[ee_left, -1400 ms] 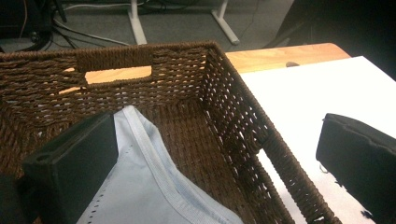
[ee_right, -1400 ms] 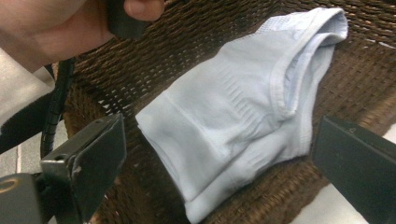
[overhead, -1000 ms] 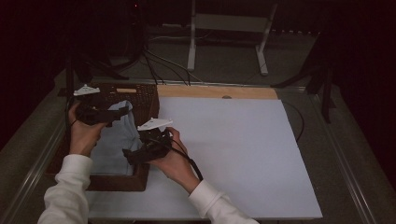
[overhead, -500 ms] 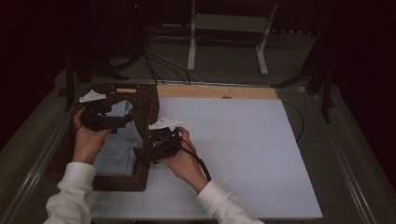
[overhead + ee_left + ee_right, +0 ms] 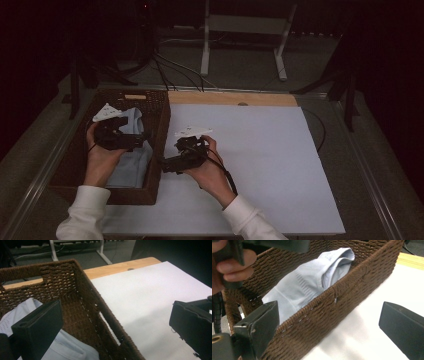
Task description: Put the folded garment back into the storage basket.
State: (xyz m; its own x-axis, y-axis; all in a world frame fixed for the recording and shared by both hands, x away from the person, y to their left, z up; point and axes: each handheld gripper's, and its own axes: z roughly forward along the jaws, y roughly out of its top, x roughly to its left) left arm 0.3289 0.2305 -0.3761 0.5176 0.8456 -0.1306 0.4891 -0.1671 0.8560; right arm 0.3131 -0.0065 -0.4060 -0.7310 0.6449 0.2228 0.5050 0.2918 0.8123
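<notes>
1. From my high view, the left gripper [image 5: 131, 140] covers the middle of the pale blue cloth [image 5: 131, 161].
2. The basket [image 5: 159, 150] wall hides the cloth's lower edge in the right gripper view.
3. The left gripper view cuts the cloth off at six o'clock.
4. The dark ground at twelve o'clock is too dim for me to read.

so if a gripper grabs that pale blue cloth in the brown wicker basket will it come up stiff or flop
The pale blue cloth will probably flop: it lies creased and folded over itself against the brown wicker basket wall. It looks thin, so likely light for its size. A pinch on one fold may lift only that layer, with the rest trailing behind.
</notes>
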